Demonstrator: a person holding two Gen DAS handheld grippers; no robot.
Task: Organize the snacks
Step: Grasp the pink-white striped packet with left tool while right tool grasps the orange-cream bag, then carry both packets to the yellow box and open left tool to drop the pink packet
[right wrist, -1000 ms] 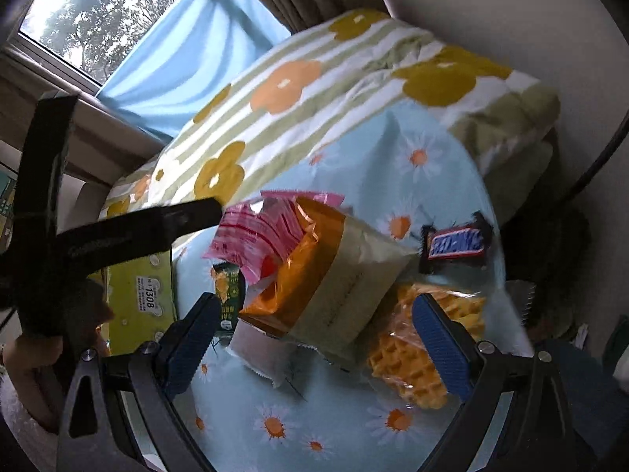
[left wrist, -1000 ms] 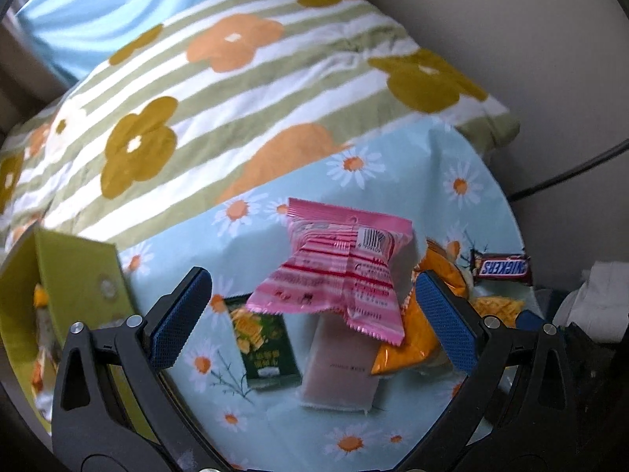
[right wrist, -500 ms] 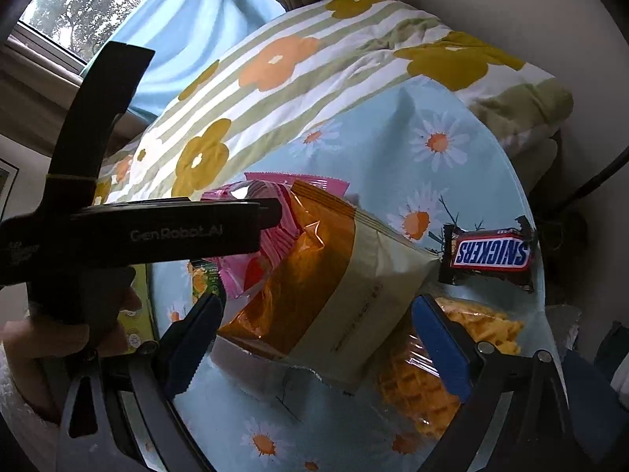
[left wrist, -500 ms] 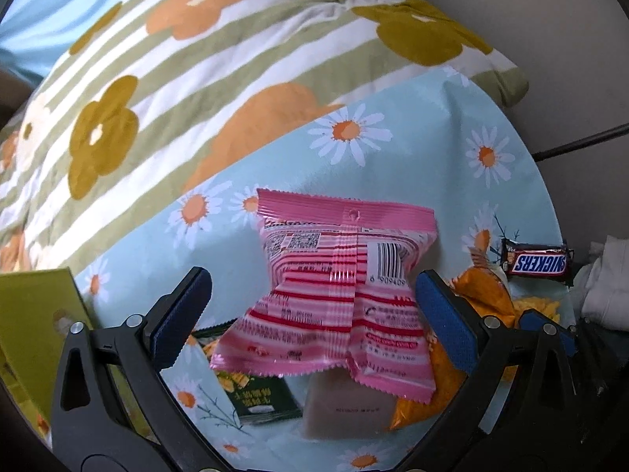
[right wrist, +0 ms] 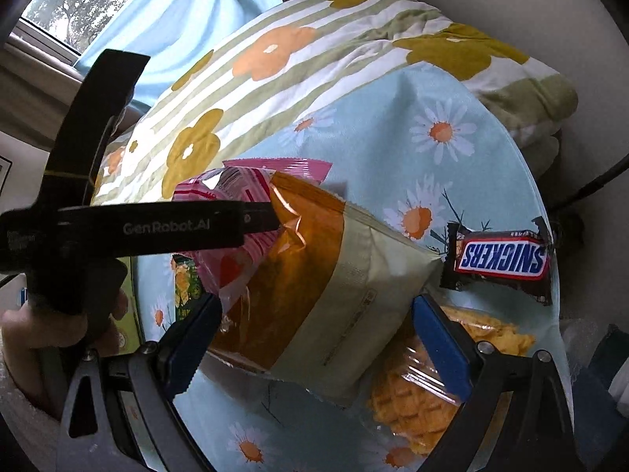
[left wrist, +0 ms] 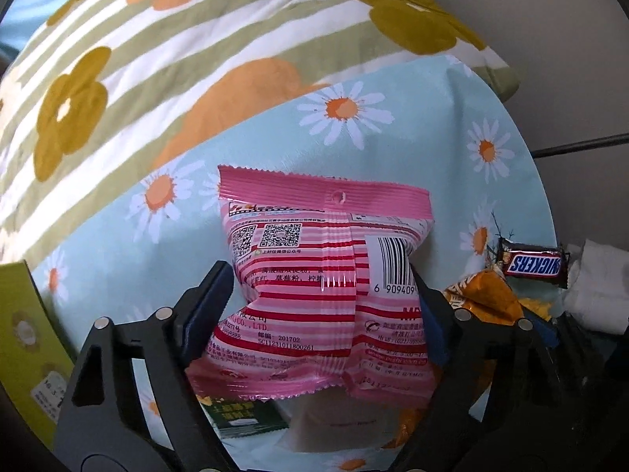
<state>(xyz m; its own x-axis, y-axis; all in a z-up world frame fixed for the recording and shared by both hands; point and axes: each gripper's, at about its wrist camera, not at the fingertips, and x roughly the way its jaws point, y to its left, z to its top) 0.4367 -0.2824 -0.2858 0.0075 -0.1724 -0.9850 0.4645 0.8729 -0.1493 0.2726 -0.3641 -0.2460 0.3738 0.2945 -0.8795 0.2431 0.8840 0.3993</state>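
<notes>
**While left gripper is closing, right is waiting**

Left gripper (left wrist: 320, 303) is closing across the pink snack packet (left wrist: 322, 287), pads pinching its waist, likely to lift it off the pile on the daisy-cloth table (left wrist: 412, 149). Right gripper (right wrist: 314, 338) is standing apart, straddling the orange-and-cream bag (right wrist: 334, 287) just right of the packet, not yet clamping. Snickers bar (right wrist: 501, 261) is lying far right.

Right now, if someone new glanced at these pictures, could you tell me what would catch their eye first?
Probably the pink striped snack packet, filling the middle of the left wrist view with the left gripper closing on its sides. Next, the orange and cream bag between the open right gripper, with the Snickers bar beside it on the daisy-print cloth.
</notes>
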